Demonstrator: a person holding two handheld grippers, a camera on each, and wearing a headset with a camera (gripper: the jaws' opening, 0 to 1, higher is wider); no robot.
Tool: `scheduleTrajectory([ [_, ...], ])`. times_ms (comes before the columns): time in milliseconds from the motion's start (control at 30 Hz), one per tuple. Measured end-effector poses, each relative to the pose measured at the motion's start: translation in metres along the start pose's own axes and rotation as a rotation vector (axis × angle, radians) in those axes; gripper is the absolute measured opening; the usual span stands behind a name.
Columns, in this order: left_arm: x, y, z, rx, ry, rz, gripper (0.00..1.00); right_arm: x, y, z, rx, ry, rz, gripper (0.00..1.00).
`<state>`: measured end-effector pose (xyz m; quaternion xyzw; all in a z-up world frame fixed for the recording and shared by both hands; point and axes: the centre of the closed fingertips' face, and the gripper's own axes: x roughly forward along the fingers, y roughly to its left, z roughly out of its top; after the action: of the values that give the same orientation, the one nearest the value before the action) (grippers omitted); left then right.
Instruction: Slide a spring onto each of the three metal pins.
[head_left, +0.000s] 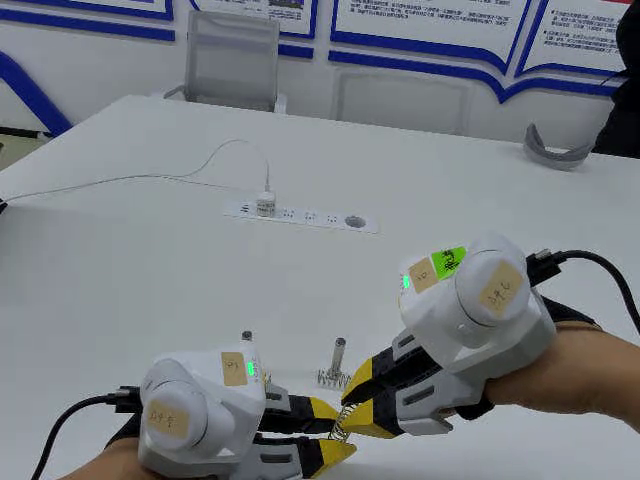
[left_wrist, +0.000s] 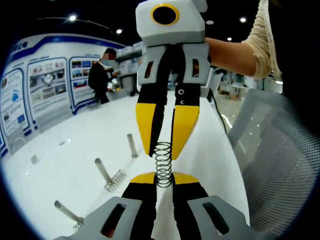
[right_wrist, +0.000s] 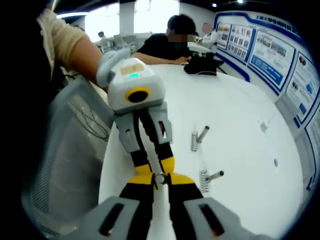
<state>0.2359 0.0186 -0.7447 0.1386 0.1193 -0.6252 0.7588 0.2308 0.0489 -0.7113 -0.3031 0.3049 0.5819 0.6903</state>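
The left gripper (left_wrist: 162, 179) and right gripper (left_wrist: 162, 150) each pinched one end of the spring (left_wrist: 162, 164) above the worktop's (left_wrist: 90, 140) near edge. One would best release first, keeping the spring coaxial with a pin (left_wrist: 102, 170).

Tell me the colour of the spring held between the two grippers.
Silvery grey metal; the spring shows best in the left gripper view.

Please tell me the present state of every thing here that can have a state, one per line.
held spring: held at both ends, on no pin.
left gripper: shut on one end of it.
right gripper: shut on its other end.
far pin: upright, bare.
middle pin: upright, bare.
near pin: upright, bare.
loose springs: lying on the table, each beside a pin.
power strip: one plug in it.
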Motion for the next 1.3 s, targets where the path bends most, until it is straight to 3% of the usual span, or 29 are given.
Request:
scheduleTrajectory([
  [167, -0.001, 0.001, 0.000, -0.009, -0.006, 0.004, 0.11, -0.001, -0.001, -0.001, 0.011, -0.006, -0.007, 0.16],
  [700, -0.001, 0.004, 0.005, -0.006, -0.026, 0.016, 0.11, 0.003, -0.003, -0.003, 0.022, -0.006, -0.022, 0.12],
  [1300, -0.023, 0.019, -0.005, -0.075, -0.019, 0.081, 0.38, -0.016, -0.022, -0.014, 0.069, -0.003, -0.086, 0.12],
])
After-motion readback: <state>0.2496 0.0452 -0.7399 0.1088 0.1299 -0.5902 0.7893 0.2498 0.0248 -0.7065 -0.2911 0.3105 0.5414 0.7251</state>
